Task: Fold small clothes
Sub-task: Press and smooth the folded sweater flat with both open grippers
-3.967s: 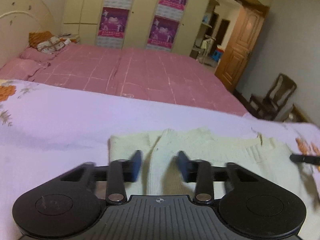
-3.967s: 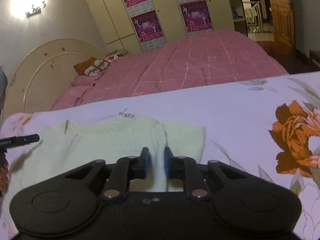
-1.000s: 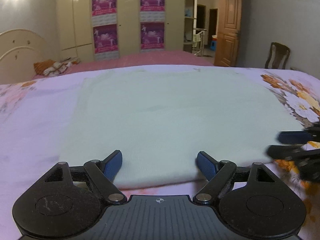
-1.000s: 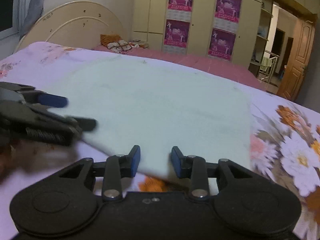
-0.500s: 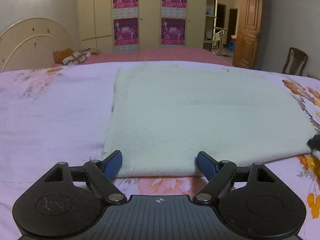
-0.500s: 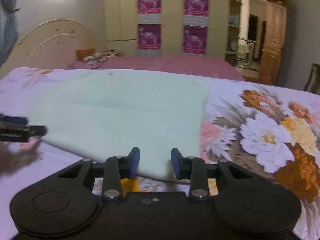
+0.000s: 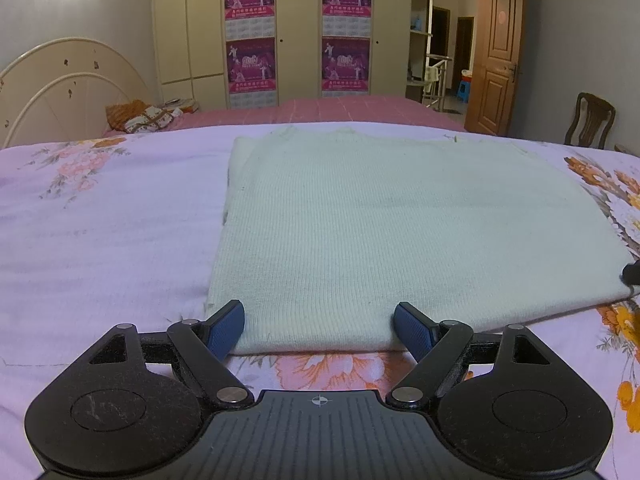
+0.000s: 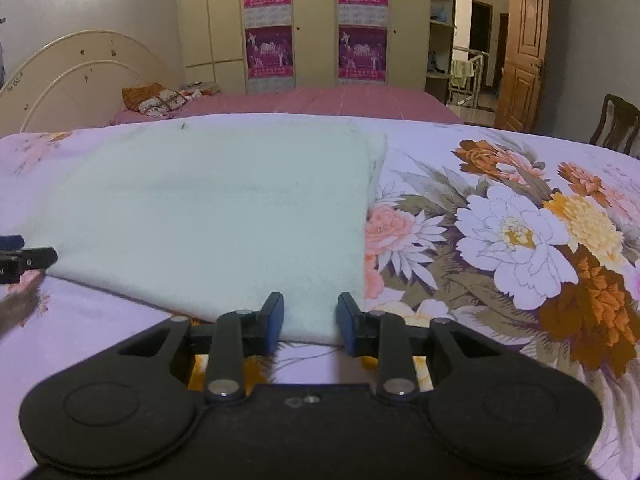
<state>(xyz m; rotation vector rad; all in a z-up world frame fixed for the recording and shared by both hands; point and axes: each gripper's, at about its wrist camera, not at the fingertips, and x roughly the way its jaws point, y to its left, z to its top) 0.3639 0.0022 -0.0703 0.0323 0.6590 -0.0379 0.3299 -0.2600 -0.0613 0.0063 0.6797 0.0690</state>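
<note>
Left wrist view: pale green sweater (image 7: 400, 232) seen lying flat, folded, on flowered bedsheet (image 7: 100, 232). Left gripper (image 7: 319, 326) spread wide at near edge, nothing held. Right gripper (image 8: 310, 322) parted at near right corner, nothing pinched.

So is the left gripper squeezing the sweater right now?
No, the left gripper is wide open, its blue fingers sitting apart at the sweater's near edge.
</note>
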